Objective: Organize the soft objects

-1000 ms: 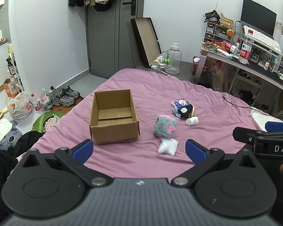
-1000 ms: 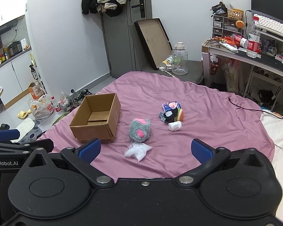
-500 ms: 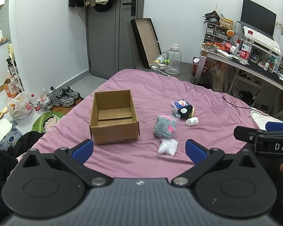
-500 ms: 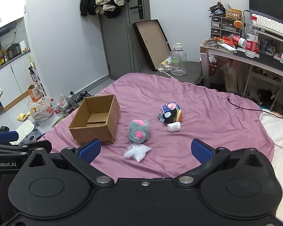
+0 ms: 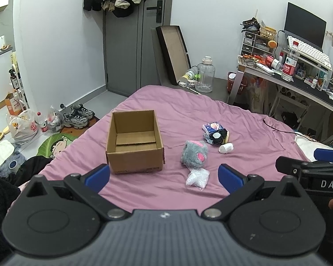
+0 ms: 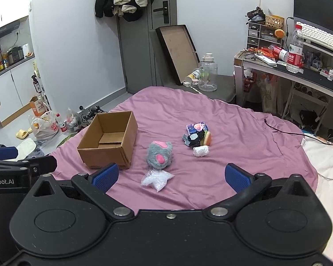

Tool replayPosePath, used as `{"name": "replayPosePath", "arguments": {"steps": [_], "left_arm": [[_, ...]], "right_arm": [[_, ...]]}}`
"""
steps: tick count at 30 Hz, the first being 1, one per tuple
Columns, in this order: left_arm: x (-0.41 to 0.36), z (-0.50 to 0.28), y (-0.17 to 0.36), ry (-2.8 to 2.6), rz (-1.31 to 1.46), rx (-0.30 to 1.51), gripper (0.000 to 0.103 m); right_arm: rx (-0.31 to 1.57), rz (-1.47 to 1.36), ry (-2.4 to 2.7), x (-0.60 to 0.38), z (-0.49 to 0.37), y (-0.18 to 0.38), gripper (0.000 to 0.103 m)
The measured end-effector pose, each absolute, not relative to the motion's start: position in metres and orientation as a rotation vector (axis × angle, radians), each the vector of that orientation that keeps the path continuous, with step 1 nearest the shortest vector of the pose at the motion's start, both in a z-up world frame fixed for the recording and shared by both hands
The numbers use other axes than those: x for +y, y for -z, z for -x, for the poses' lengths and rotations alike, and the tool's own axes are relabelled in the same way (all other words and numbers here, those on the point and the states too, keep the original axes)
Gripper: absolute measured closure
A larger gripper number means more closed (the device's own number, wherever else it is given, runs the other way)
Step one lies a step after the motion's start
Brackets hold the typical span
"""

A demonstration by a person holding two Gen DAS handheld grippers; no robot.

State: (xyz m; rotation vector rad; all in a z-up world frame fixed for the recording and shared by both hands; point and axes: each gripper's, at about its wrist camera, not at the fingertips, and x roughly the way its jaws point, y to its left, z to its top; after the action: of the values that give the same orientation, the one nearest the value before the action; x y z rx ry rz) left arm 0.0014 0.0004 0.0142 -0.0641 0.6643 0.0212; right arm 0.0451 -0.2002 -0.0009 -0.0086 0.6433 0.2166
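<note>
1. The empty box [image 5: 135, 141] sits on the bed [image 5: 244, 119]; approach from its open top.
2. The plush [image 6: 159, 155] lies right of it, nearest; take that first.
3. Both the left gripper [image 5: 164, 175] and the right gripper [image 6: 171, 174] gape empty: close gently.

Both wrist views set low at the bed's [image 5: 166, 190] near edge, side by side, facing 12 o'clock toward the door [image 6: 144, 33], sharing cardboard box [image 5: 134, 141], plush toy [image 6: 159, 155] and desk [image 5: 299, 84] at 2 o'clock.
</note>
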Motion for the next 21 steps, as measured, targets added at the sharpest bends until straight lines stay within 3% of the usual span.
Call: {"name": "replayPosePath", "arguments": {"steps": [21], "left_arm": [[-0.006, -0.052, 0.014, 0.04, 0.067, 0.705, 0.0]], "right_arm": [[0.679, -0.079, -0.192, -0.208, -0.086, 0.022, 0.0]]}}
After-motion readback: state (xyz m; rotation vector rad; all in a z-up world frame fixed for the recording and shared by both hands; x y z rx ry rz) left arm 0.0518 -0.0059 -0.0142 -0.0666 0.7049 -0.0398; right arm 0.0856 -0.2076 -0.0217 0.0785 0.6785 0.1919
